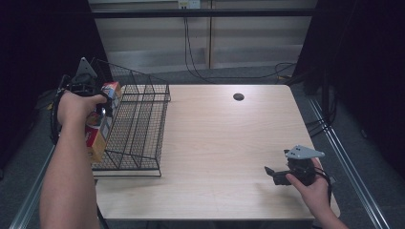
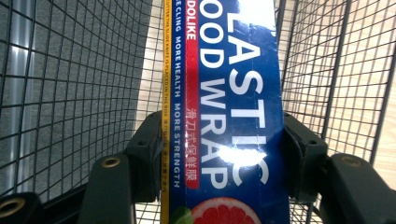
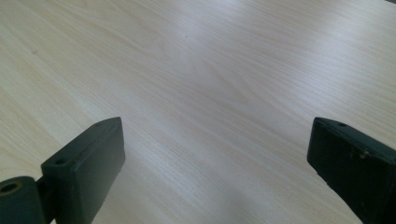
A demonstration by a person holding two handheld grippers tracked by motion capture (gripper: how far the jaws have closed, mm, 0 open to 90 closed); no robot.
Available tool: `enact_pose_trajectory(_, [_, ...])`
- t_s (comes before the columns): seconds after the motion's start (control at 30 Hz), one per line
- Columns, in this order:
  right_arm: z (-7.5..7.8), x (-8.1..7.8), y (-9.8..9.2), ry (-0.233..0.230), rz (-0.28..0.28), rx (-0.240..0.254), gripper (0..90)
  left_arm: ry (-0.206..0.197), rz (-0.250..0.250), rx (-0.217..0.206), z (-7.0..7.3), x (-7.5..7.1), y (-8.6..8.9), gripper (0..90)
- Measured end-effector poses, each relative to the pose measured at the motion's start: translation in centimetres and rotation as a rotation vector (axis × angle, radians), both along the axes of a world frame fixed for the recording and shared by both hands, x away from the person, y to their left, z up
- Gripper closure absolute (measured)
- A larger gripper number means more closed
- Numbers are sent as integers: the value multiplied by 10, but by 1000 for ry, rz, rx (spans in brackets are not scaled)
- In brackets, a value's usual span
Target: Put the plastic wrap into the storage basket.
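Observation:
A long box of plastic food wrap [image 1: 98,131], blue with red and yellow print, stands on end at the left side of a black wire basket [image 1: 138,124]. My left gripper [image 1: 106,106] is shut on the box near its upper part. In the left gripper view both jaws press the sides of the box [image 2: 233,70], with basket mesh [image 2: 70,70] all around. My right gripper [image 1: 268,172] rests low at the table's front right, jaws wide open and nothing between them. The right gripper view shows that gripper [image 3: 215,158] over bare wood.
The light wooden table [image 1: 219,133] has a dark round cable hole [image 1: 238,97] near its far edge. The basket stands at the table's left edge. Cables [image 1: 191,57] run along the floor behind, and metal rails flank both sides.

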State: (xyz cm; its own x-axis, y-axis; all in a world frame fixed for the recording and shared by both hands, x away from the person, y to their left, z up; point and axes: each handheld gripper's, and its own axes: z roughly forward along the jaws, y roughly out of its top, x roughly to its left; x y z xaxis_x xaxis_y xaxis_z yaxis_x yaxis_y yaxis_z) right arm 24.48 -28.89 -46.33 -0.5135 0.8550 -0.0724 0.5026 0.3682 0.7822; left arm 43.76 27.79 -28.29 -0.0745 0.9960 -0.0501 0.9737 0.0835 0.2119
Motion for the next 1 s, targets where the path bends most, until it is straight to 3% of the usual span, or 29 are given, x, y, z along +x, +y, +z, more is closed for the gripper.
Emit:
enact_pose_trajectory(0.23, [0, 0, 1, -3, -4, -4, 39, 7, 5, 13, -5, 0, 3, 416])
enact_pose_trajectory(0.27, [-1, 0, 1, -1, -4, -5, 40, -4, 33, 9, -6, 0, 3, 414])
enact_pose_trajectory(0.43, [-1, 0, 1, 0, 1, -2, 40, -25, 38, 4, -2, 0, 7, 409])
enact_pose_trajectory(0.47, [-1, 1, 1, 2, 1, -5, 40, -56, 48, -13, 5, -1, 6, 411])
enact_pose_trajectory(0.9, [1, -2, 2, -4, 3, -1, 40, -109, 11, -47, 18, -8, -10, 371])
enact_pose_trajectory(1.0, [1, -2, 2, -6, 5, -2, 39, -135, -3, -76, 22, -10, -19, 357])
